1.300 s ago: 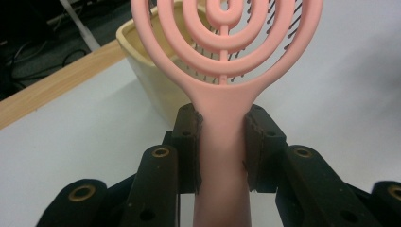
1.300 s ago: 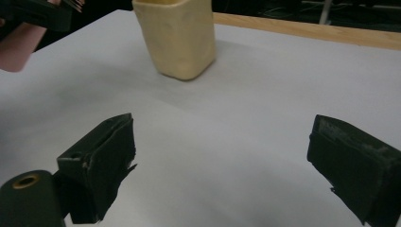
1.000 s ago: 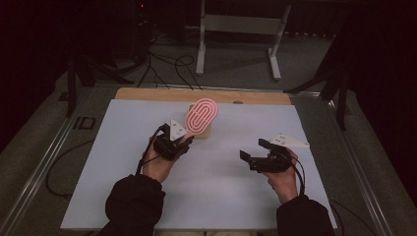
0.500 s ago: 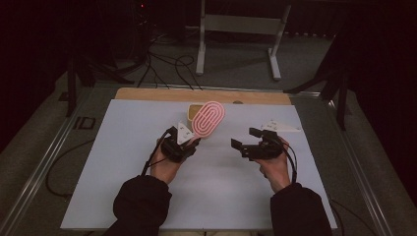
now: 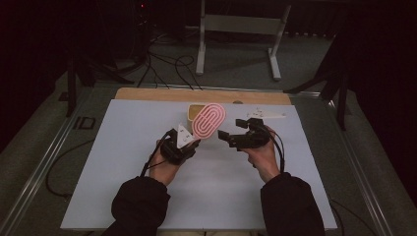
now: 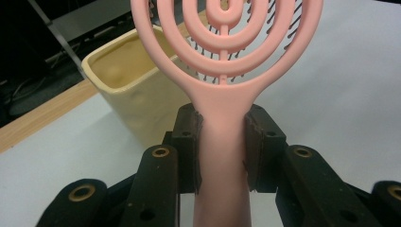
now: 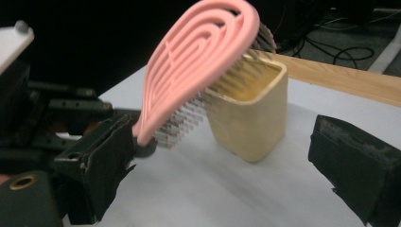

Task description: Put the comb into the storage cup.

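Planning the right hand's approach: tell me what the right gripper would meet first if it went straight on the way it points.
Probably the pink plastic hairbrush, held in the left gripper. The right gripper has its jaws open toward it, with the cream square ceramic cup just behind. Depth is unclear; it could reach the cup first.

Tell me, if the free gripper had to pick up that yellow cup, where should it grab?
Probably across two opposite walls of the yellow cup, coming in from the open side nearer the right gripper. Its sides are flat and it stands upright. From above is poor: the pink brush, held by the left gripper, leans over its mouth.
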`<state>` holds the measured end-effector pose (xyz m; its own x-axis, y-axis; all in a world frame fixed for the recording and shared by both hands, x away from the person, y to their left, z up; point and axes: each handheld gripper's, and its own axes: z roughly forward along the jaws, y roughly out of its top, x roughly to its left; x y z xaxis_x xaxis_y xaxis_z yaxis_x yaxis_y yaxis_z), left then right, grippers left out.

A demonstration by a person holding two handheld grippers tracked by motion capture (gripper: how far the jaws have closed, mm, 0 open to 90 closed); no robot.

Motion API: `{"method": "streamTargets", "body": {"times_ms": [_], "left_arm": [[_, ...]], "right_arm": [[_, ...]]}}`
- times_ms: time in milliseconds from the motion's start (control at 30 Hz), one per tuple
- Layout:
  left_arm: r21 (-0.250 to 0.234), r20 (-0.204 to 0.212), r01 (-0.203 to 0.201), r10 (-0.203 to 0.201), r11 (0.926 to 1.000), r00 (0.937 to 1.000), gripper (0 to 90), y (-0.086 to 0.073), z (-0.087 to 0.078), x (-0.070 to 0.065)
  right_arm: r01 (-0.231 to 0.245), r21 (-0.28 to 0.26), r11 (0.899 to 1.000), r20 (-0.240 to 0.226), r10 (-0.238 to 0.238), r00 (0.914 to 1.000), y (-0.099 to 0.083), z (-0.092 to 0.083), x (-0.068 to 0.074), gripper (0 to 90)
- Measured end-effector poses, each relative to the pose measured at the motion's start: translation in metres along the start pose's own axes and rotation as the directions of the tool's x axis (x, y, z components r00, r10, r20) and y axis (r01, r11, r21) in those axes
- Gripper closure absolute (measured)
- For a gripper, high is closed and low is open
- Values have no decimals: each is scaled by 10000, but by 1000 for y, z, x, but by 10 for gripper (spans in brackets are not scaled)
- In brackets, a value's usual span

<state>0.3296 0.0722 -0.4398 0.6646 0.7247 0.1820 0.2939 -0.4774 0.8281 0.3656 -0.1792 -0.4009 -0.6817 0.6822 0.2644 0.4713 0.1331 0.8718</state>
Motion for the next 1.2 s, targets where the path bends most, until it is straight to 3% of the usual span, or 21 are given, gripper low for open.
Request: {"method": "streamTargets", "body": {"times_ms": [333,367,533,600,633,733,767,1033,1200], "left_arm": [[-151,52,-278,279,9995,9996,699,-1,-2,-7],[-220,104,-284,286,9994,9995,699,-2,-2,-8],[-350,152,-348,354,9988,9993,699,-4,-3,-9],[-370,147,-344,350,9987,9993,699,-4,-3,-9],[-406,170,-334,341,9986,9993,699,-5,-3,-9],[-450,213,-302,312,9985,9993,699,-5,-3,-9],[-688,344,-338,363,9971,9988,699,-5,-4,-9],[-722,452,-396,429,9966,9981,698,-8,-1,-9],[-643,421,-451,479,9969,9980,697,-8,2,-10]], "right_arm": [[-249,234,9994,-357,257,9990,13,18,2,113],[-454,161,9988,-607,463,9971,16,21,3,140],[-726,267,9970,-852,746,9936,17,27,1,185],[-841,298,9960,-946,866,9917,16,29,0,228],[-908,398,9951,-1180,950,9885,15,31,-1,307],[-906,422,9950,-1215,952,9880,15,32,-1,339],[-1162,428,9923,-1674,1218,9783,15,33,-3,423],[-1290,636,9896,-2154,1398,9665,14,34,-2,543],[-1227,803,9892,-2278,1381,9639,14,34,0,583]]}}
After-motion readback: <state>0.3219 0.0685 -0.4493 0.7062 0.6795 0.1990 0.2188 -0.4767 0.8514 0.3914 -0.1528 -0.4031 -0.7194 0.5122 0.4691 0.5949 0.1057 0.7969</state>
